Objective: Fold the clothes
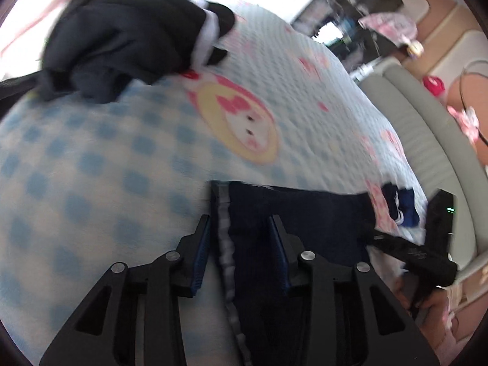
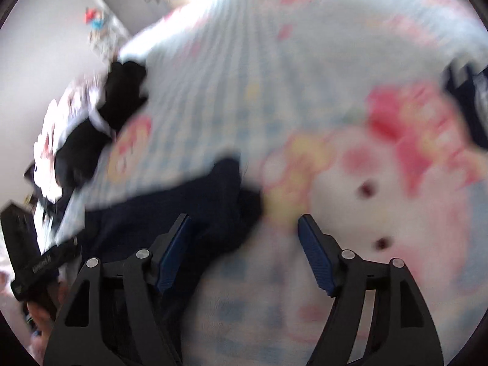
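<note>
Navy garment (image 1: 292, 244), soft and limp, lies between the half-open left gripper (image 1: 241, 244); its trimmed edge (image 1: 224, 238) is best gripped. Right gripper (image 2: 244, 244) is held wide open, empty.

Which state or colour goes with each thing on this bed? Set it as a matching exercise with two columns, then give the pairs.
Things
1. left tongs
2. right tongs
3. clothes pile
4. blanket

States or colours
A. blue and white checks
B. open, nothing between the fingers
C. mostly black, heaped at the far side
D. open around the navy garment

Pairs: 1-D, 2-B, 3-C, 4-A
</note>
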Demonstrator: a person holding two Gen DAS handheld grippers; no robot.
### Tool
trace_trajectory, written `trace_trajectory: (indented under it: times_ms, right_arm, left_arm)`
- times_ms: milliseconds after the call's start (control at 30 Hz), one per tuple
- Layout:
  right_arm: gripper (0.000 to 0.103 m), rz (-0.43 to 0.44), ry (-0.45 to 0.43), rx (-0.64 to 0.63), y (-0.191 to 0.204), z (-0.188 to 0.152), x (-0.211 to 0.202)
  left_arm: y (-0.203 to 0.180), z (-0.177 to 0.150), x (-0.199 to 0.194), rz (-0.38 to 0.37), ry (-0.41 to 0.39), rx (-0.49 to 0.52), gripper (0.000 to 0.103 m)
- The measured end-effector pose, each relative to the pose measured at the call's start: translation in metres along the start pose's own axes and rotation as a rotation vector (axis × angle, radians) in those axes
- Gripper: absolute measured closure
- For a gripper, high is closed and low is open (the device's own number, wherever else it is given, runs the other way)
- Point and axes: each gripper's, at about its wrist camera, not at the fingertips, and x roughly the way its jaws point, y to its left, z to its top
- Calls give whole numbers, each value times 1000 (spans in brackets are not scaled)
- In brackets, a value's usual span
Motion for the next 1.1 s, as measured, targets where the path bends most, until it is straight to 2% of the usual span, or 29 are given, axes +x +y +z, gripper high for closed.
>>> trace_trajectory:
  times_ms: [33, 100, 167, 267, 367, 433, 467, 500, 567, 633, 700, 767, 800, 900, 1000, 1100]
  right_arm:
    - [44, 9, -13, -4, 1, -2, -1]
    - [72, 27, -46, -18, 3, -2, -9]
    - [85, 36, -63, -11, -2, 1, -15]
    - [89, 70, -78, 11, -8, 11, -20]
    - [92, 36, -129, -21, -4, 25, -27]
    - [92, 30, -183, 21, -9, 36, -38]
    - [87, 21, -212, 51, -13, 41, -47]
    - [68, 8, -241, 84, -19, 45, -56]
    - [43, -13, -261, 110, -24, 46, -69]
    - [43, -10, -218, 101, -27, 41, -77]
    - [43, -5, -182, 102, -28, 20, -85]
    - [43, 39, -133, 107, -25, -11, -88]
    - [43, 69, -93, 109, -22, -27, -85]
    - [43, 141, 8, 102, -9, -69, -72]
    - [42, 143, 70, 54, 10, -98, -56]
    - [42, 84, 75, 6, 21, -112, -54]
  left_arm:
    - [-4, 1, 4, -7, 13, 12, 96]
    - [-11, 3, 11, -20, 40, 35, 96]
    - [-20, 6, 16, -34, 54, 58, 96]
    - [-37, 19, 20, -40, 28, 114, 96]
    - [-39, 35, 39, -57, 47, 83, 96]
    - [-43, 45, 49, -93, 73, 36, 96]
    - [-46, 50, 54, -114, 87, 10, 95]
    - [-49, 53, 60, -97, 100, -1, 93]
    - [-56, 51, 65, -3, 115, 5, 86]
    - [-56, 38, 51, 78, 111, 10, 85]
    - [-51, 17, 19, 46, 83, -36, 85]
    - [-46, -12, -10, 11, 64, -59, 76]
    - [-44, -25, -19, -2, 67, -63, 70]
    - [-38, -61, -32, -38, 122, -68, 67]
    - [-34, -89, -36, -21, 179, -82, 61]
    - [-29, -109, -45, -27, 156, -123, 51]
